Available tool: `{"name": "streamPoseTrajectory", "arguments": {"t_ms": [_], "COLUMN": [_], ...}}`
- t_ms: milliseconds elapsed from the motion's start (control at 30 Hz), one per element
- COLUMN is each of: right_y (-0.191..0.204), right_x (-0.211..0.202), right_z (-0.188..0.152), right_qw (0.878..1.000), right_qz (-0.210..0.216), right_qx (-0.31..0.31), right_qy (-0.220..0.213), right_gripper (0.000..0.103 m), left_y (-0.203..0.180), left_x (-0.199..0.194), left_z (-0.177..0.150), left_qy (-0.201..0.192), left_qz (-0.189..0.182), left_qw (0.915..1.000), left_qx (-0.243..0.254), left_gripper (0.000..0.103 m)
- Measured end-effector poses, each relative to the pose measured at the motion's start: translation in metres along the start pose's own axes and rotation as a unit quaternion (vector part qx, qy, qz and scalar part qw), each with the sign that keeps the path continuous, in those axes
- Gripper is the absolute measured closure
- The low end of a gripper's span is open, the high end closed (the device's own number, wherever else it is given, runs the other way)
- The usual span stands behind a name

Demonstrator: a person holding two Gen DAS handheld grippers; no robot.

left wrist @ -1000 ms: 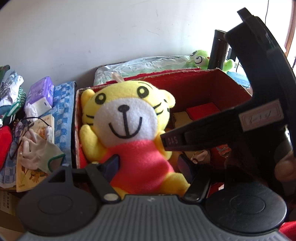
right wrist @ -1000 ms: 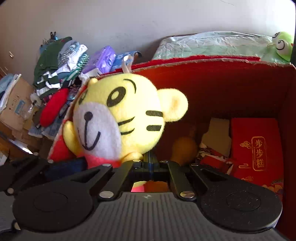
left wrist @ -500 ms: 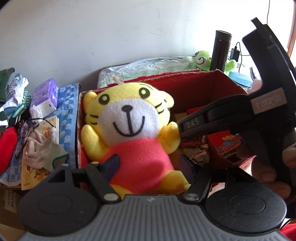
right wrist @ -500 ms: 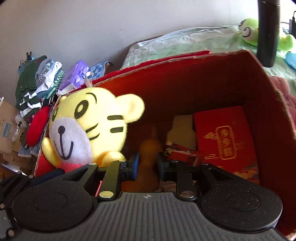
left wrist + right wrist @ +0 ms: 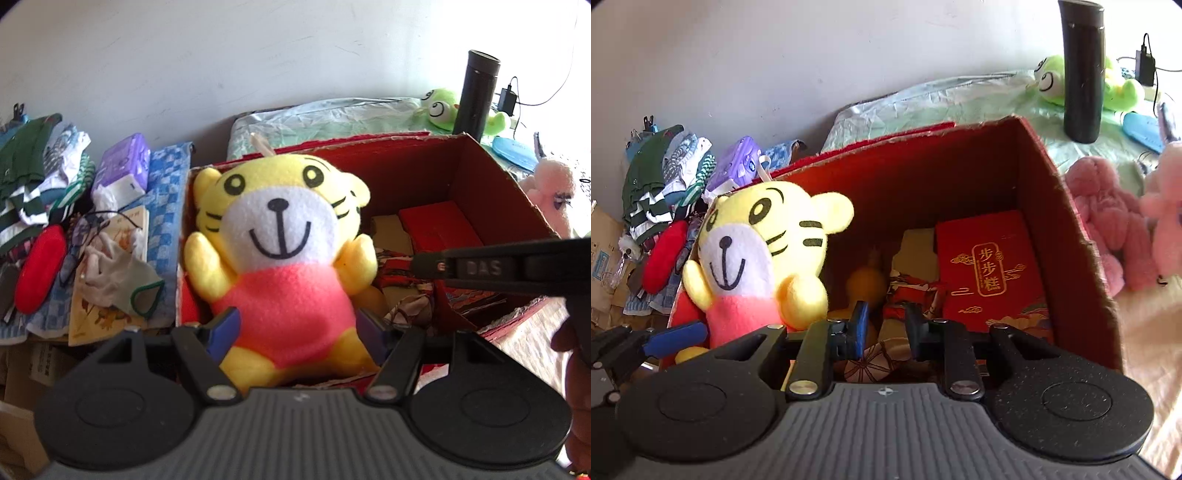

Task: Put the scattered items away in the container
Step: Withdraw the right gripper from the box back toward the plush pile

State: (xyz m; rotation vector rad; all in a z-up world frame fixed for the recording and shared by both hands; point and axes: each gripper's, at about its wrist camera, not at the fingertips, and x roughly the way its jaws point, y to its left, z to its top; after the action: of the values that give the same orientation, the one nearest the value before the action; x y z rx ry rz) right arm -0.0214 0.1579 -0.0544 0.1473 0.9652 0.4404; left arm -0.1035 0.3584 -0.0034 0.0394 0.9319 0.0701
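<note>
A yellow tiger plush [image 5: 284, 254] in a pink shirt sits upright at the left end of the red cardboard box [image 5: 491, 173]. My left gripper [image 5: 299, 332] is shut on the tiger plush at its waist. The plush also shows in the right wrist view [image 5: 757, 266]. My right gripper [image 5: 884, 325] is open and empty above the box's [image 5: 1071, 221] near side. A red gift box [image 5: 990, 273], a yellow gourd [image 5: 866, 284] and wrappers lie inside.
Left of the box lie folded clothes [image 5: 33, 173], a purple tissue pack [image 5: 122, 166], a red pouch [image 5: 40, 269], a white glove [image 5: 114, 280] and a booklet. Behind stand a black flask [image 5: 1084, 70] and a green frog plush [image 5: 1052, 81]. Pink plush toys [image 5: 1123, 229] lie at the right.
My right gripper has let go near the tiger, opened and drawn back to the right and up. The left gripper has pulled back a little, still holding the tiger.
</note>
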Motion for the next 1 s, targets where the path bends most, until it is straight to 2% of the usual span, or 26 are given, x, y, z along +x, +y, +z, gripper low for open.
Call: {"name": "streamPoseTrajectory", "arguments": {"t_ms": [167,433,633,867,1000], "right_y": [0.0,0.005,0.005,0.006,0.005], "right_x": [-0.02,-0.041,-0.055,-0.069,-0.073], "right_z": [-0.009,-0.023,-0.031,-0.043,-0.049], "right_qw": [1.0,0.999,0.998,0.997,0.997], "right_qz": [-0.006,-0.011,-0.002,0.004,0.018], "right_qx": [-0.013,-0.036,-0.035,-0.043,-0.037], "right_qy": [-0.017,-0.034,-0.044,-0.07,-0.067], "right_gripper": [0.078,0.078,0.077,0.074,0.073], "left_y": [-0.006,-0.012,-0.018,-0.019,-0.017], "left_x": [-0.004,-0.017,-0.028,-0.031,-0.039], "left_z": [-0.003,-0.005,-0.007,-0.013,-0.016], "left_qy": [0.008,-0.001,-0.009,-0.014,-0.025], "left_qz": [0.007,0.025,0.036,0.04,0.029], "left_qw": [0.9998,0.9988,0.9984,0.9978,0.9975], "left_qx": [-0.017,-0.041,-0.043,-0.051,-0.06], "left_gripper": [0.03,0.028,0.022,0.021,0.021]}}
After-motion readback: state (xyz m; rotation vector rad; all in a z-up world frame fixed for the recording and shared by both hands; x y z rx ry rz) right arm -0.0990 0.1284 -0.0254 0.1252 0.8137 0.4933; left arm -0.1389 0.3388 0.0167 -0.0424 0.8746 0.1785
